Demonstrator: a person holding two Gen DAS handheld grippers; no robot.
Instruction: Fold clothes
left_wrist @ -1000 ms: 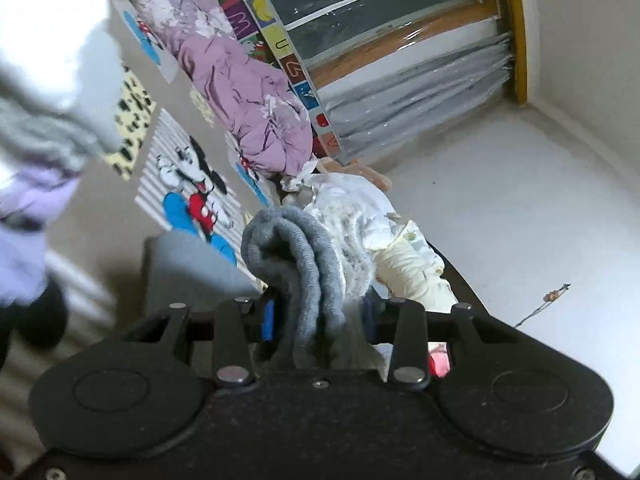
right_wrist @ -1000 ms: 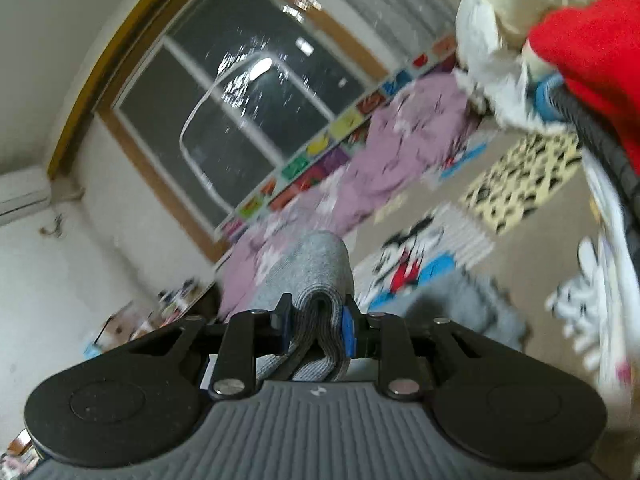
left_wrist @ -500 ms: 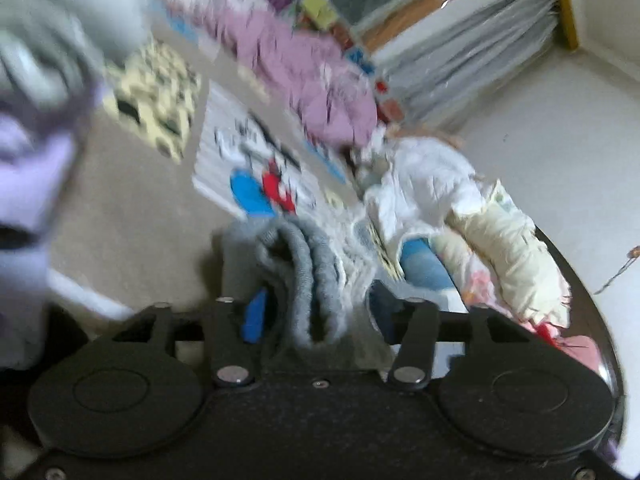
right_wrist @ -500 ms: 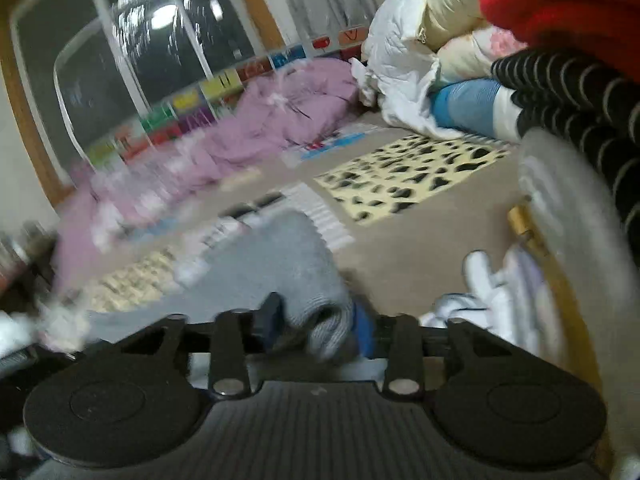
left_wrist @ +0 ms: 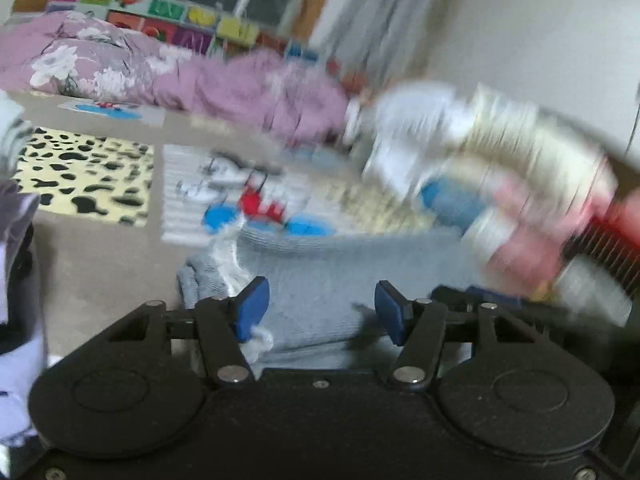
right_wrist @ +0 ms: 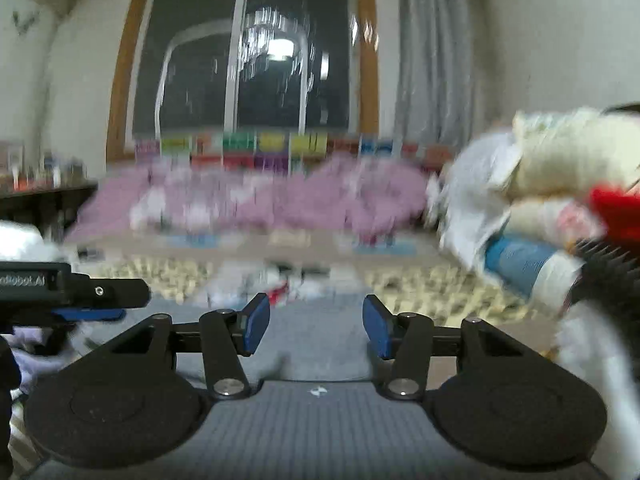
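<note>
A: Left claw [left_wrist: 318, 312]?
B: Jaws apart and opening further, blue pads [left_wrist: 250, 312] clear of the cloth. Folded grey knit garment [left_wrist: 328, 276] lying flat between and just ahead of them, not pinched. White fluffy lining [left_wrist: 224, 256] poking out at the garment's edge beside the left pad.

A: Right claw [right_wrist: 316, 326]?
B: Jaws parted to a middling width, holding nothing. Same grey knit garment [right_wrist: 320, 340] spread low between the pads and under them, loose.

A: Beyond the left claw?
B: Tan floor mat [left_wrist: 100, 264] with a yellow leopard-print patch [left_wrist: 84, 176] ahead and to the left, a cartoon-mouse patch [left_wrist: 240, 196] straight ahead. Further off, a crumpled pink floral quilt [left_wrist: 180, 76] along a strip of coloured letter tiles [left_wrist: 192, 16]. Ahead and to the right, a heap of clothes [left_wrist: 500, 172]: white, cream, blue, pink, red; badly smeared, so hard to separate piece from piece.

A: Seen from the right claw?
B: Dark window [right_wrist: 256, 60] with a wooden frame far ahead, grey curtain [right_wrist: 436, 60] to its right. Same pink quilt [right_wrist: 260, 200] below it. Heap of clothes [right_wrist: 532, 200] to the right. Off to the left, close by, part of the other claw's black body and a blue pad [right_wrist: 72, 292].
</note>
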